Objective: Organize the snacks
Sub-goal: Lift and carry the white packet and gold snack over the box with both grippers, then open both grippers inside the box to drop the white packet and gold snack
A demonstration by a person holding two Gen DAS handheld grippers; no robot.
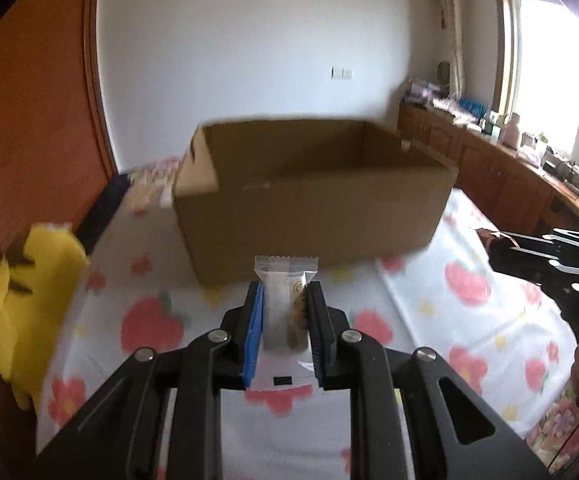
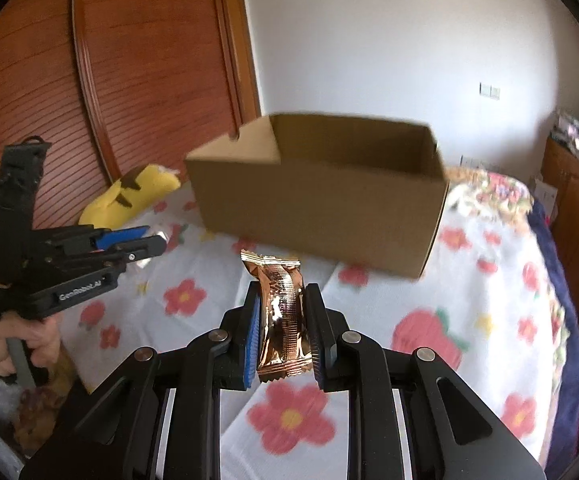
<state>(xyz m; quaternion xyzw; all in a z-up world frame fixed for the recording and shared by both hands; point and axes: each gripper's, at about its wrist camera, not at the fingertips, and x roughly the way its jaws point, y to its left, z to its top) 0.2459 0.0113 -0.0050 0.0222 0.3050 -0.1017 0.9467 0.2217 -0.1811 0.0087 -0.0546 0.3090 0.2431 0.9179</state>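
Left fingers (image 1: 255, 312) pinch white snack (image 1: 283, 304); right fingers (image 2: 255, 320) pinch gold snack (image 2: 283, 316). Both held above bed (image 2: 469, 264), short of open box (image 2: 321, 204). Drop-in pending; box contents hidden.

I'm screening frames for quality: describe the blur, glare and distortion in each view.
Left wrist view: cardboard box and floral sheet motion-smeared, window blown out, white snack packet sharp. Right wrist view: box and sheet blurred, gold snack packet sharp with glints. Both views: fisheye bending, dark corners.
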